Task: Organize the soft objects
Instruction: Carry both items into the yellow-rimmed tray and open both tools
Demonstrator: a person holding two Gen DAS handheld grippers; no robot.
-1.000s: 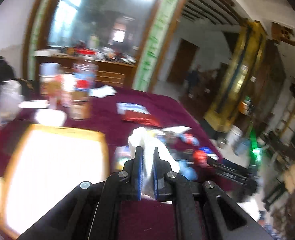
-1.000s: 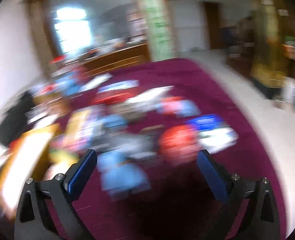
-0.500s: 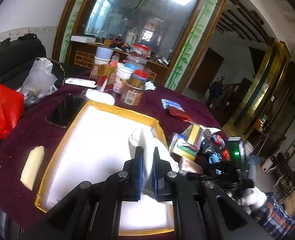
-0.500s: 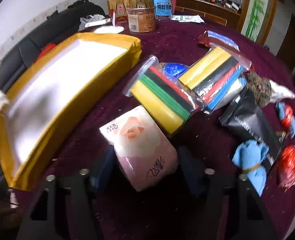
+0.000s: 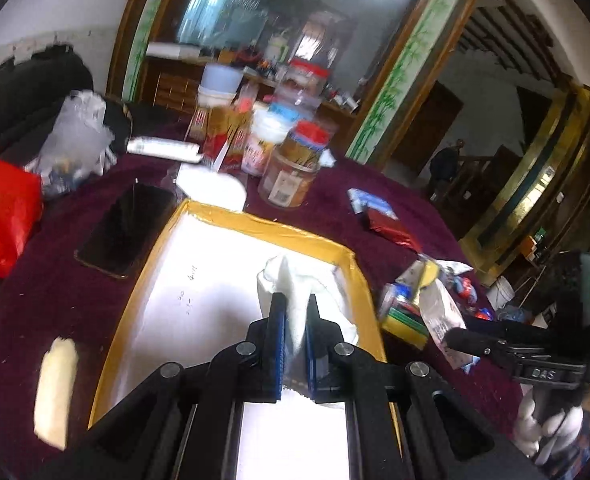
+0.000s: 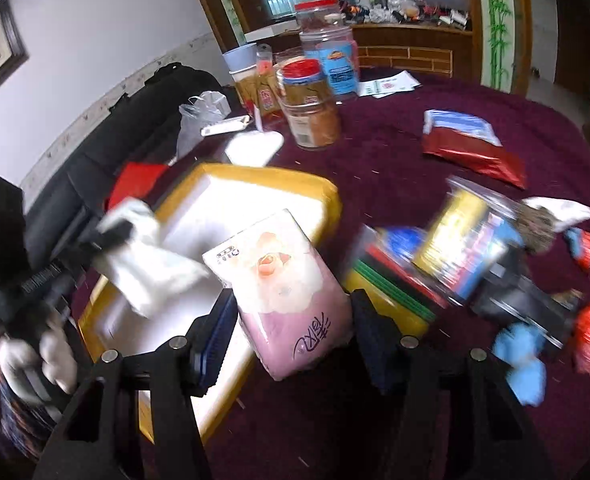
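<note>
My left gripper (image 5: 293, 334) is clamped tight on a crumpled white cloth (image 5: 291, 284), its limp folds spilling above the blue pads and hanging over the yellow-rimmed white box (image 5: 255, 226); my right gripper (image 6: 291, 340) pinches a pink tissue pack (image 6: 283, 288) printed with a pale rose and dark script, soft plastic wrap bulging between the pads, raised at the box's near corner; on the maroon tablecloth (image 6: 435, 132) beside it lie bundled colour sponges (image 6: 399, 276), blue cloth pieces (image 6: 521, 354) and a red foil packet (image 6: 475, 158); jars (image 6: 311, 108) stand behind.
</note>
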